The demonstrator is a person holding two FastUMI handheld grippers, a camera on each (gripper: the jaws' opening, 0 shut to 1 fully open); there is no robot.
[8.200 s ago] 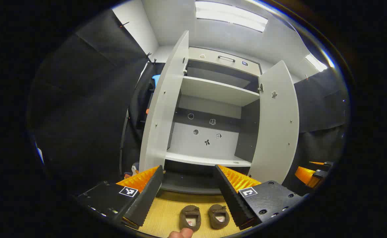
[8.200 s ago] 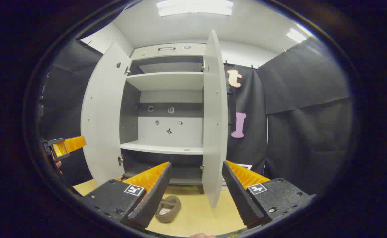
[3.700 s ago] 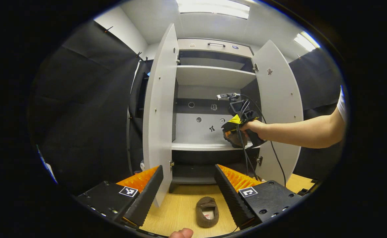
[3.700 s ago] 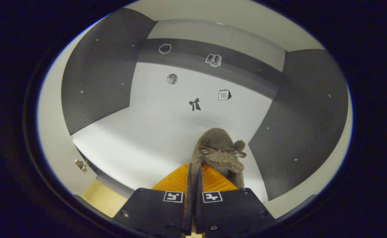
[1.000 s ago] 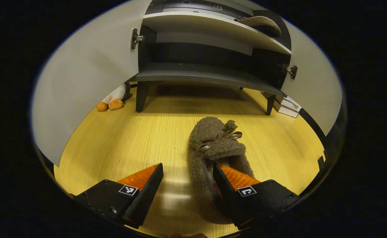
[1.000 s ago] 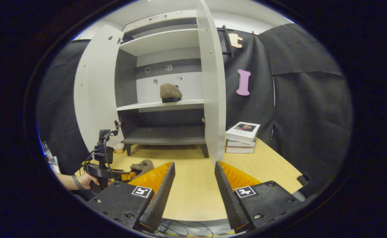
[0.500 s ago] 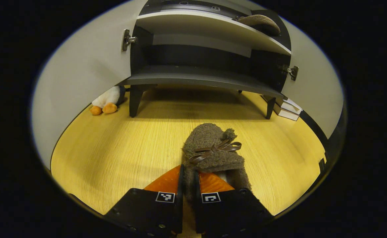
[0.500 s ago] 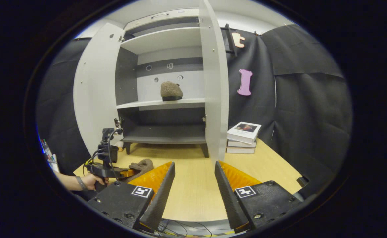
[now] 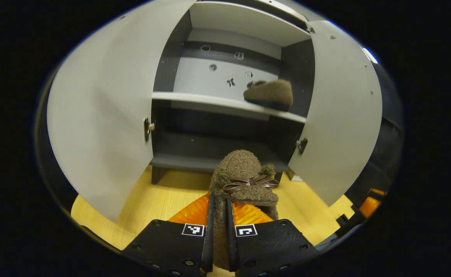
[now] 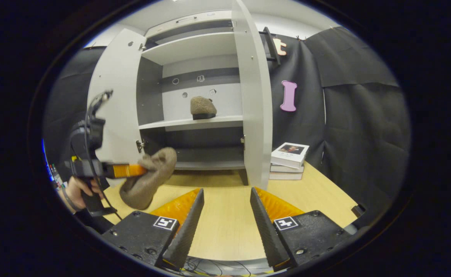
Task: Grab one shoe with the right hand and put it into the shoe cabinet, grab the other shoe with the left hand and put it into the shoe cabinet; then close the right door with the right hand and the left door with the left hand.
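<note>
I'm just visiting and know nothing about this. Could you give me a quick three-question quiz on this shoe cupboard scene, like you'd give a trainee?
1. True or false: both white cabinet doors are shut.
2. What does the left gripper hold?
 A. a book
 B. a fuzzy brown slipper with a bow
 C. nothing
3. Where is the other fuzzy brown slipper?

Key:
1. False; both stand open.
2. B.
3. On the white middle shelf in the cabinet; the right gripper is open and empty.
</note>
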